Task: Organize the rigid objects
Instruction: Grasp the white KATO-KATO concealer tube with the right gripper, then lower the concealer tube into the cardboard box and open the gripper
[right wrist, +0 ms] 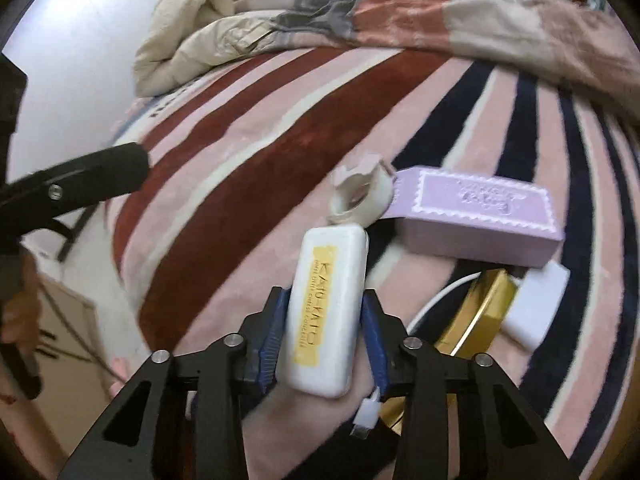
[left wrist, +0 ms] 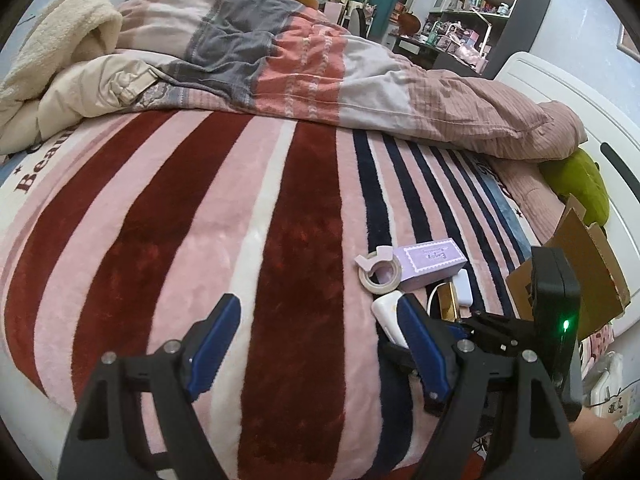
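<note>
My right gripper [right wrist: 324,312] is shut on a white case with a yellow label [right wrist: 326,312], held just above the striped blanket. Past it lie a tape roll in a pink dispenser [right wrist: 362,196], a purple box [right wrist: 480,216], a gold box [right wrist: 476,316] and a white charger with cable [right wrist: 536,308]. My left gripper [left wrist: 316,320] is open and empty over the blanket, left of the same pile: tape roll [left wrist: 378,272], purple box [left wrist: 432,262], white case [left wrist: 388,316]. The right gripper [left wrist: 480,332] shows in the left wrist view.
A rumpled quilt [left wrist: 320,60] and cream coat [left wrist: 60,76] cover the far half of the bed. An open cardboard box [left wrist: 580,264] stands at the bed's right edge by a green cushion [left wrist: 580,184]. Cluttered shelves [left wrist: 480,0] stand behind.
</note>
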### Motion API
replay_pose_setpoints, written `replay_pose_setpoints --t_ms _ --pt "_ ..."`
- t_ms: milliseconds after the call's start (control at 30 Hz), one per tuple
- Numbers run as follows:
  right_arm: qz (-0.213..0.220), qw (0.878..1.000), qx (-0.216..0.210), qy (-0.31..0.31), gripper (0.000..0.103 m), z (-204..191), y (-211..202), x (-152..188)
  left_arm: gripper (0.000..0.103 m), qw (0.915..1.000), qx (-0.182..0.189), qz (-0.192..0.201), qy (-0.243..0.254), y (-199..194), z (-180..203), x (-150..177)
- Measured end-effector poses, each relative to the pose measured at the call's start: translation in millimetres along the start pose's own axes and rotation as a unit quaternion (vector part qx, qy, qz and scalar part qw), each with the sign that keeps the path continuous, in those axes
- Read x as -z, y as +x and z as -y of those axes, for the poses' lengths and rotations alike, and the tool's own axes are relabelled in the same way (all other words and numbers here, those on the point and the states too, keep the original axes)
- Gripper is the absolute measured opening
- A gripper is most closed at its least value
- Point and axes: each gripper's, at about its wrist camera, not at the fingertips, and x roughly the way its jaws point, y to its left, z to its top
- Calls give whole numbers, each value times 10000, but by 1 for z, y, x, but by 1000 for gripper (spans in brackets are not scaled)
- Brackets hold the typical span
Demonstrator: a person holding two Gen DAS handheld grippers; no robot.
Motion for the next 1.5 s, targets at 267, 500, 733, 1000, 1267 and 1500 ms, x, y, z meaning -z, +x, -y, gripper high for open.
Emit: replay_pose_setpoints --t_ms 267,500,733,1000,1267,1500 --pt "399 9992 7 -41 31 0 -26 -6 78 9989 288 28 364 -21 36 -4" --pt "1444 9871 -599 -348 31 12 -143 -9 67 9851 1449 228 894 -38 125 -33" --pt "2015 9786 -408 -113 31 63 -216 13 31 9642 2156 54 1544 -26 238 -57" --pt "1748 9806 13 886 31 163 -258 38 31 9382 2352 -855 2391 29 357 -68" --pt "561 9915 419 1096 31 193 -226 41 33 9312 1878 -1620 2671 62 382 -51" --pt "618 9885 998 954 32 182 -231 43 61 9605 1312 -744 2337 14 331 -62"
